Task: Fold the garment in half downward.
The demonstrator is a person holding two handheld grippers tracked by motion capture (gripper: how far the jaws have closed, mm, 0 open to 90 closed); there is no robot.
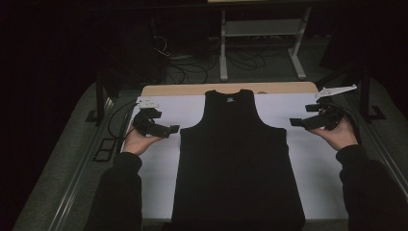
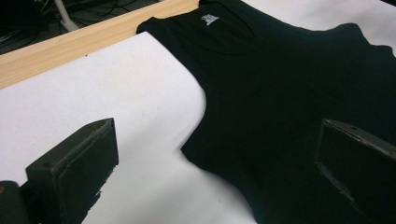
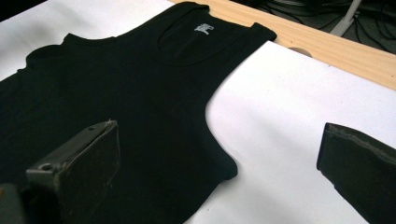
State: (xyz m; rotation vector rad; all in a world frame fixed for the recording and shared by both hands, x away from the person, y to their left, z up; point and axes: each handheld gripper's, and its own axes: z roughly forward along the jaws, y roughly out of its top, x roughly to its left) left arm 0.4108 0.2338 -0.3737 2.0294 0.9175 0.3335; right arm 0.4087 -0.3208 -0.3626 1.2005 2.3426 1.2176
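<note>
Black cotton-like cloth is what draws the eye: a single sleeveless vest (image 1: 239, 159) lies flat, front up, on a white sheet (image 1: 317, 163) that covers the table (image 1: 192, 89), neck hole towards the far wooden edge and hem towards the person.

Starting at the left, the left hand-held gripper (image 1: 174, 129) hovers just beside the vest's armhole on that side, above bare white sheet and not touching the cloth. In the left gripper view its jaws stand wide apart, with the curve of the armhole and the corner below it lying between them. In the middle the vest is spread smooth, both shoulder straps (image 2: 156, 25) flat, a small white label (image 3: 204, 28) showing inside the neckline. At the right, the right hand-held gripper (image 1: 294, 122) mirrors the first: it hangs near the other armhole, jaws likewise wide apart with nothing in them, the underarm corner (image 3: 229, 170) sitting between them in the right gripper view.

As I read it, the work is folding this vest, and it has hardly begun. The laying-out looks done; no edge is lifted or turned over yet. Gripping the two sides and every fold is left to do.

By count: one vest, one white sheet, one table, two hand-held grippers, two hands in dark sleeves (image 1: 120, 187).
</note>
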